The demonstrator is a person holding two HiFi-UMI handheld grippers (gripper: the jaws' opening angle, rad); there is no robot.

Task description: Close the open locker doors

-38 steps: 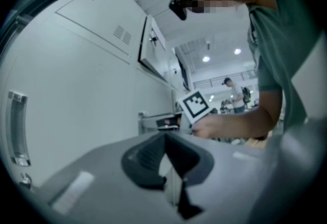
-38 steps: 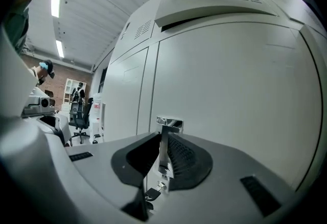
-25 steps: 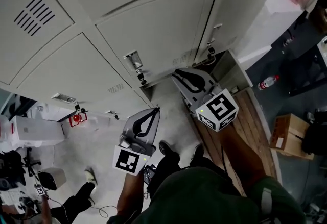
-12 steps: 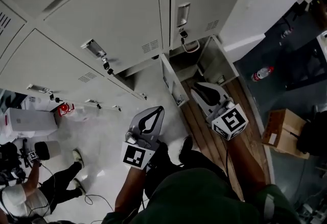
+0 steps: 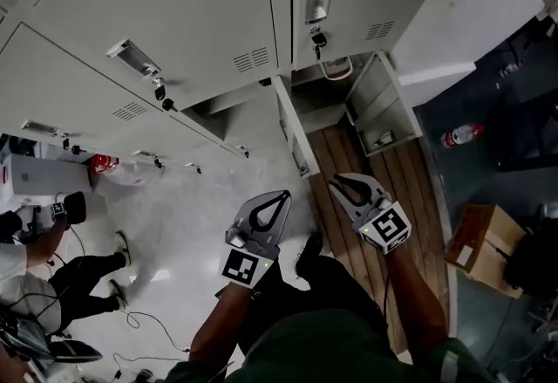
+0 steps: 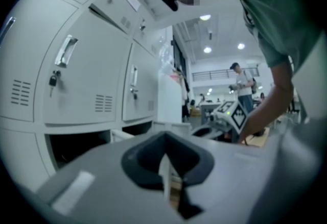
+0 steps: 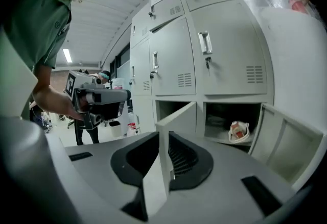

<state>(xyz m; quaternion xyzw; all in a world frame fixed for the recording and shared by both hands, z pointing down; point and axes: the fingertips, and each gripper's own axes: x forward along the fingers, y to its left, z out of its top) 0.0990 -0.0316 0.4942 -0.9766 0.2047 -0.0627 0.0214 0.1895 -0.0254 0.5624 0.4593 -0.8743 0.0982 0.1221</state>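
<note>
two locker doors in the bottom row stand open. the left open door (image 5: 294,139) juts straight out from the post between two compartments, seen edge-on from the head view. the right open door (image 5: 377,104) is swung wide to the right of its own compartment. inside that right compartment lies a small red-and-white thing with a white loop (image 7: 237,130); what it is cannot be made out. every other door of the locker bank (image 5: 200,15) that shows sits flush, keys hanging in several locks.

judged from this, the closing of these two doors has not started: neither door is touched, and both are left to swing home.

the left gripper (image 5: 282,195) hangs over the pale floor, just below and left of the left open door's free edge, near it but apart. its jaws are drawn together on nothing. the right gripper (image 5: 336,181) hovers over the wooden floor strip (image 5: 344,154) in front of the open compartments, between the two doors, its jaws likewise drawn together and holding nothing.

further out, a bottle (image 5: 460,135) lies on the dark floor to the right, a cardboard box (image 5: 484,242) sits nearer, and another person (image 5: 78,276) stands at far left.
</note>
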